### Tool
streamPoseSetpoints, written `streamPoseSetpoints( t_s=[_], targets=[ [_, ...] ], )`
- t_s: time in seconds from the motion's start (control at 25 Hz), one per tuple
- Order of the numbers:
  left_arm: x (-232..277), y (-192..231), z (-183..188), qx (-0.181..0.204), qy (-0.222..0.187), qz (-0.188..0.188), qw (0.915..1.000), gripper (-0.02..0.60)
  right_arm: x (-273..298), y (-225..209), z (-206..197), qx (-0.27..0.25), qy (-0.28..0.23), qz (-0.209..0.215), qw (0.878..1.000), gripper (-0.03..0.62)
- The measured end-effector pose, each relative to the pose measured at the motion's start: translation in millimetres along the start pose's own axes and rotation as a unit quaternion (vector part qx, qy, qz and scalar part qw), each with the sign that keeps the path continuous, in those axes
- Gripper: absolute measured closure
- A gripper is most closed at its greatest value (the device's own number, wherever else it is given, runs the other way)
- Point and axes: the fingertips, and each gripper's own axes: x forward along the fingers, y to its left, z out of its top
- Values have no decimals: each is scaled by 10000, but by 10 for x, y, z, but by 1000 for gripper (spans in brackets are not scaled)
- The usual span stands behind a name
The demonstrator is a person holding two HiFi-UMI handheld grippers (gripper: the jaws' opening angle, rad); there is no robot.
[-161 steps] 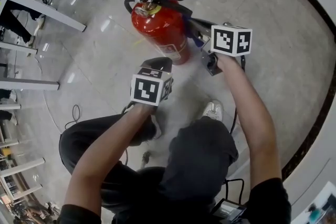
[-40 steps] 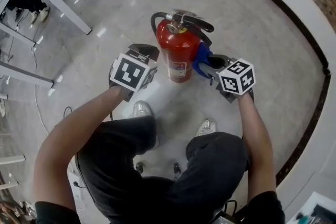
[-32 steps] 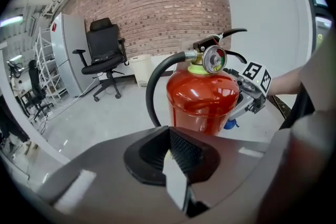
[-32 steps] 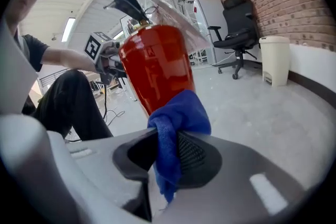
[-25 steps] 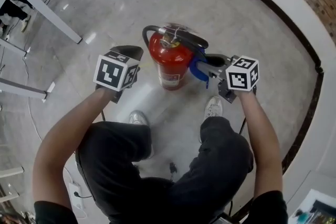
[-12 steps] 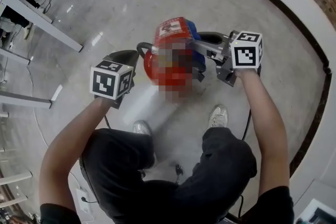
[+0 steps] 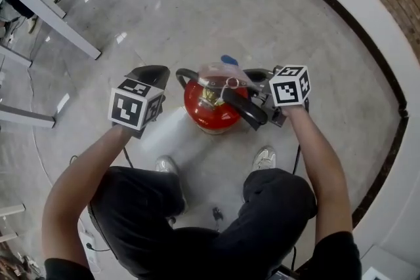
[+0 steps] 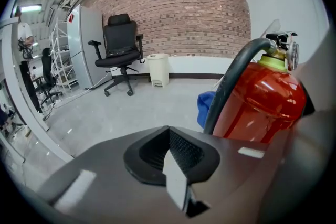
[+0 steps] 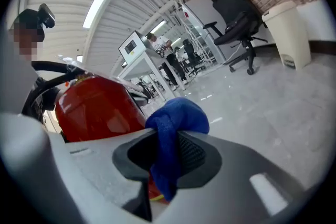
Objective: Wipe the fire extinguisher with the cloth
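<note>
The red fire extinguisher [image 7: 211, 105] stands upright on the grey floor [image 7: 164, 3] between the person's two grippers (its black hose curves up on the left gripper's side). The left gripper [image 8: 169, 162] is just beside it, jaws pressed together on nothing. The right gripper [image 9: 167, 157] pinches the blue cloth [image 9: 176, 118] close to the cylinder.

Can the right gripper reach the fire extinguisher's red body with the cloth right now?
Probably yes: the right gripper, shut on the blue cloth, is close beside the fire extinguisher, and nothing shows between them.
</note>
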Motion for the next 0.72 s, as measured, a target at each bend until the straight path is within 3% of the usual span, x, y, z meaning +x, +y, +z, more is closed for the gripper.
streamPoseSetpoints(
  t_s=[0.32,0.6,0.72],
  targets=[
    [60,-65,-26,-228,200,134,9994,575,233,-477,-659,816,210,17,9964,507],
    [37,-121,-181,-524,340,364,9974,575,478,-911,-1325,1471,882,-545,9837,507],
    [3,-127,-236,-609,363,462,9964,575,492,-971,-1381,1675,854,-542,9807,507]
  ],
)
